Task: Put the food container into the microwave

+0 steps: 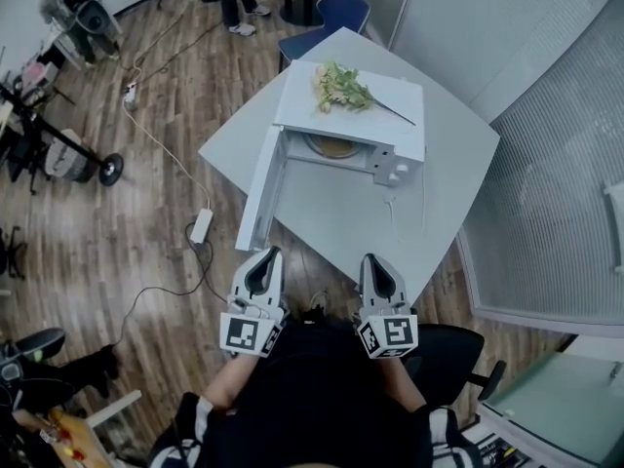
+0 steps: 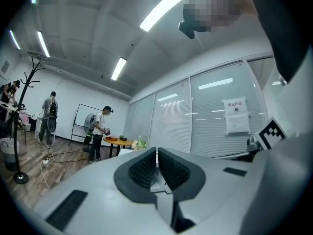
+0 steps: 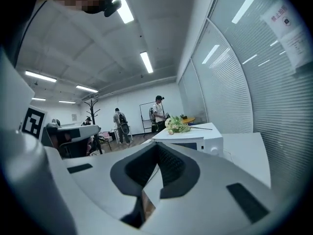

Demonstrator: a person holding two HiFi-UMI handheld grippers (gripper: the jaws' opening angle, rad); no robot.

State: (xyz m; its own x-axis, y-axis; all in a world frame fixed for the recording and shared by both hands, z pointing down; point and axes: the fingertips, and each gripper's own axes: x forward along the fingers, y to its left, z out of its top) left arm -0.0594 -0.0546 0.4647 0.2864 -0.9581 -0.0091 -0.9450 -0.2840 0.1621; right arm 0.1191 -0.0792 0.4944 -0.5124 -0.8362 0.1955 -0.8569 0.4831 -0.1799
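Both tools are idle and empty. My left gripper [image 1: 274, 252] and right gripper [image 1: 369, 258] are held close to my body at the near edge of the table [image 1: 331, 224]. Each has its jaws pressed together with nothing between them, as each gripper's own view confirms. The microwave [image 1: 395, 115] stands on the table, its door [image 1: 259, 191] swung wide to the left and flowers [image 1: 341, 88] lying on its top. The only candidate for the food container is a round tan shape [image 1: 333, 146] low inside the cavity. I cannot tell whether it is the container or the turntable plate, and no other container shows on the table. Assessment, not observation: such a container is probably light, thin-walled and smooth, with contents that shift, so I would pinch the rim or a side wall gently and carry it level. Material unconfirmed.
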